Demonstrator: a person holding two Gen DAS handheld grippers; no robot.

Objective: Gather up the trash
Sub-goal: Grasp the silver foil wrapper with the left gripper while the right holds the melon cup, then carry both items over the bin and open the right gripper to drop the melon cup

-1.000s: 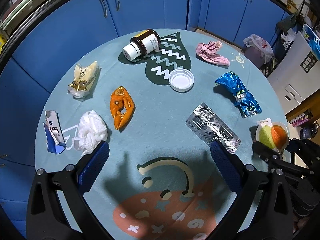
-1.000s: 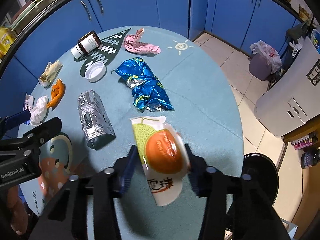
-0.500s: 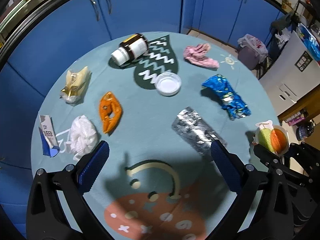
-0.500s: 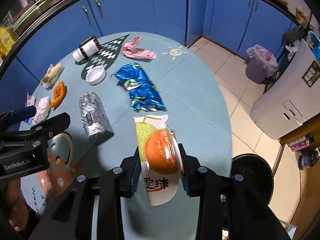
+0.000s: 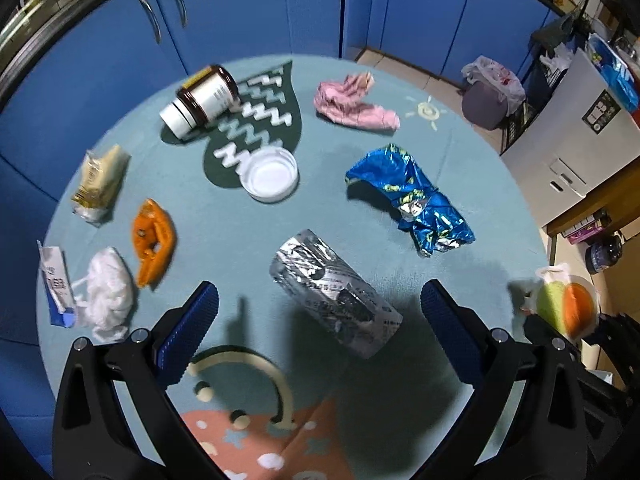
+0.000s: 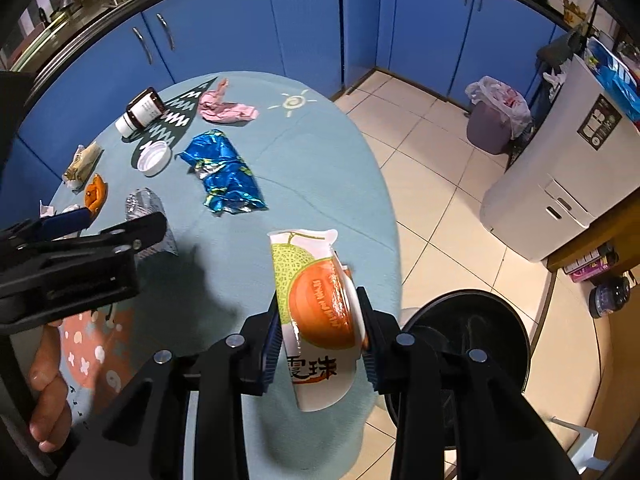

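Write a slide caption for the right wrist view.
Right gripper holds a melon-print cup beyond the table edge.

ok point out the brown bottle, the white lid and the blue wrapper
brown bottle (image 5: pixel 208 96): left wrist view, on its white label
white lid (image 5: pixel 271 175): left wrist view, inside its hollow
blue wrapper (image 5: pixel 408 196): left wrist view, on its crumpled middle

Item count, table (image 5: pixel 224 236) surface, left wrist view:

- Brown bottle (image 5: pixel 202 100), upper left: one.
- White lid (image 5: pixel 270 175), centre: one.
- Crumpled wrappers: three, namely pink (image 5: pixel 352 102), blue foil (image 5: pixel 412 196), yellow (image 5: pixel 100 180).
- Silver blister pack (image 5: pixel 334 296), lower centre: one.
- Orange peel (image 5: pixel 154 240), left: one.
- White tissue wad (image 5: pixel 108 294), lower left: one.
- Small blue-and-white carton (image 5: pixel 56 284), left edge: one.

Right wrist view:

- Melon-print cup (image 6: pixel 320 312), lower centre: one.
- Black bin (image 6: pixel 468 332), lower right: one.
- Lined bin (image 6: pixel 494 120), upper right: one.
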